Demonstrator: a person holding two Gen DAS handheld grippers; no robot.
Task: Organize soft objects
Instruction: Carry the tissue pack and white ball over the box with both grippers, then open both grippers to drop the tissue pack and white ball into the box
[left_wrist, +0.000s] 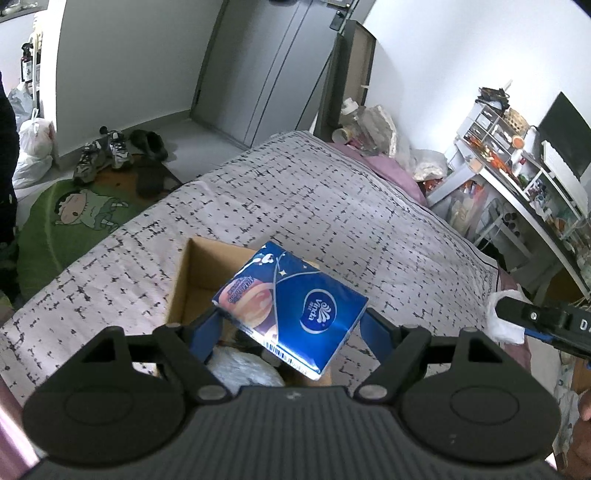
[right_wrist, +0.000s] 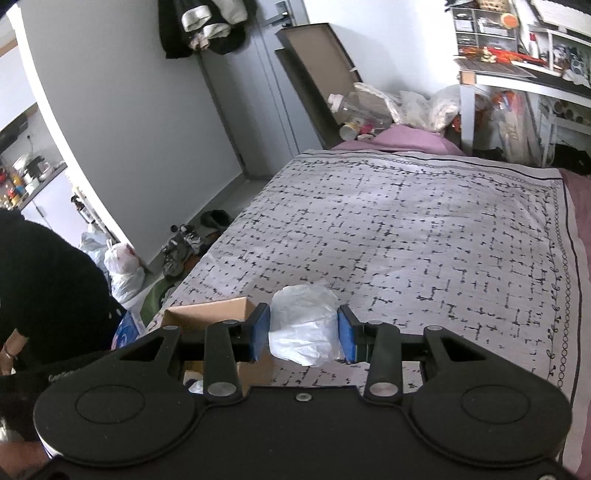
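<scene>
My left gripper (left_wrist: 291, 325) is shut on a blue Vinda tissue pack (left_wrist: 291, 306) and holds it tilted above an open cardboard box (left_wrist: 184, 280) on the bed. A white crumpled item (left_wrist: 243, 369) lies inside the box. My right gripper (right_wrist: 303, 334) is shut on a white crumpled plastic bag (right_wrist: 303, 325), held above the bed just right of the box (right_wrist: 214, 314). The right gripper also shows at the right edge of the left wrist view (left_wrist: 543, 317), with the bag (left_wrist: 502, 321) in it.
The bed has a grey patterned cover (right_wrist: 406, 229) over a purple sheet (right_wrist: 402, 142). Shoes (left_wrist: 103, 155) and a green cartoon rug (left_wrist: 74, 218) lie on the floor to the left. A cluttered desk (left_wrist: 524, 177) stands right. Bottles and bags (right_wrist: 373, 107) sit at the bed's far end.
</scene>
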